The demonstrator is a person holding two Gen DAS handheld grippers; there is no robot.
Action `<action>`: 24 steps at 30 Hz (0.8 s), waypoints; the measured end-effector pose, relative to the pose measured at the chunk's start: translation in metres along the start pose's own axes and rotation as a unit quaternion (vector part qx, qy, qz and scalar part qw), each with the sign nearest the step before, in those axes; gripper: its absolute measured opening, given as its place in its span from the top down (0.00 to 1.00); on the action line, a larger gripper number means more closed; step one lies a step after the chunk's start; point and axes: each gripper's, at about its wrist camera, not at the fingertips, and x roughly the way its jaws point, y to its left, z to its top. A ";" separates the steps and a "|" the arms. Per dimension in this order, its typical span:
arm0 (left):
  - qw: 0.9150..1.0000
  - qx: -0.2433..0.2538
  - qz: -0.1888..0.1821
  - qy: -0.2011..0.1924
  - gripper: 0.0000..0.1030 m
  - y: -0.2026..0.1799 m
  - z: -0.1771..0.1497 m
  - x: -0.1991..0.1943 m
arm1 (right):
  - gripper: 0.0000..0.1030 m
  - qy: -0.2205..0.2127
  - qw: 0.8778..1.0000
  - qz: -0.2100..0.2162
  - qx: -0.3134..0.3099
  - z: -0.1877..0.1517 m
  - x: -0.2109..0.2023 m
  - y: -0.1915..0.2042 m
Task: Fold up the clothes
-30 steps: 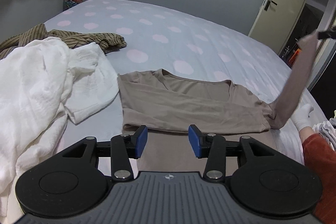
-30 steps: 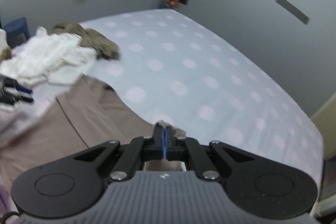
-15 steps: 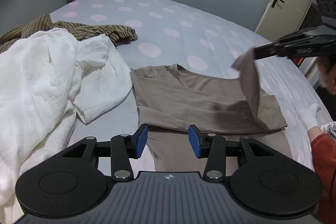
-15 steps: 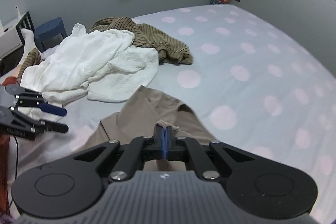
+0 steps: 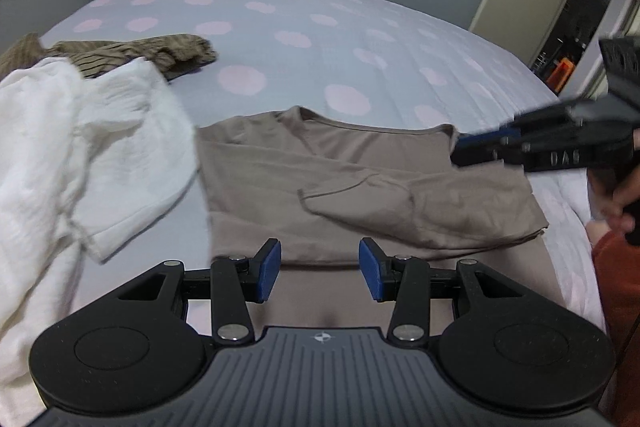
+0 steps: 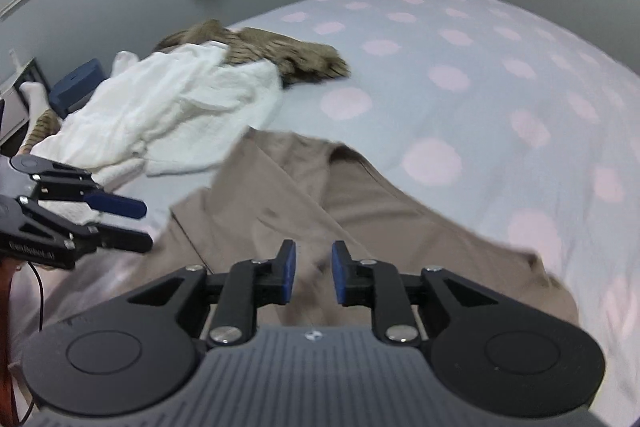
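1. your left gripper (image 5: 320, 269) hovers low over the near edge of the tan shirt (image 5: 360, 183); its jaws are wide apart and hold nothing.
2. your right gripper (image 6: 313, 273) is above the same shirt; its jaws are parted with a narrow gap and nothing is between them.
3. the tan shirt lies flat on the dotted bed (image 5: 304, 27), neckline toward the far side, one sleeve (image 5: 360, 193) folded across the body.
4. in the left wrist view your right gripper sits at the shirt's right shoulder, just beside the collar edge.
5. a white garment (image 5: 80, 147) is heaped to the left of the shirt, touching its side edge.
6. a striped brown garment (image 5: 160, 53) lies behind the white one, partly under it.
7. the right wrist view is blurred at the edges.
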 end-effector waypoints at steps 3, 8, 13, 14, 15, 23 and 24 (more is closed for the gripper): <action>1.000 0.008 -0.005 0.006 0.60 -0.011 0.005 0.013 | 0.78 0.001 0.999 0.011 0.033 -0.023 0.003 -0.014; 1.000 0.022 -0.002 0.020 0.60 -0.018 0.008 0.025 | 0.64 -0.004 0.997 0.050 0.059 -0.033 0.031 -0.015; 0.999 0.020 0.012 0.024 0.60 -0.009 0.009 0.024 | 0.60 -0.006 0.994 0.076 0.079 -0.026 0.059 -0.014; 0.999 0.017 0.014 0.023 0.60 -0.006 0.010 0.023 | 0.60 -0.004 0.993 0.088 0.084 -0.027 0.062 -0.013; 1.000 0.014 0.015 0.022 0.60 -0.003 0.011 0.021 | 0.60 -0.006 0.991 0.100 0.085 -0.028 0.062 -0.010; 1.000 -0.012 0.011 0.017 0.59 0.005 0.016 0.016 | 0.60 0.016 0.989 0.150 -0.002 -0.041 0.054 0.052; 1.000 -0.015 0.009 0.017 0.59 0.005 0.016 0.015 | 0.60 0.023 0.988 0.150 -0.014 -0.045 0.056 0.060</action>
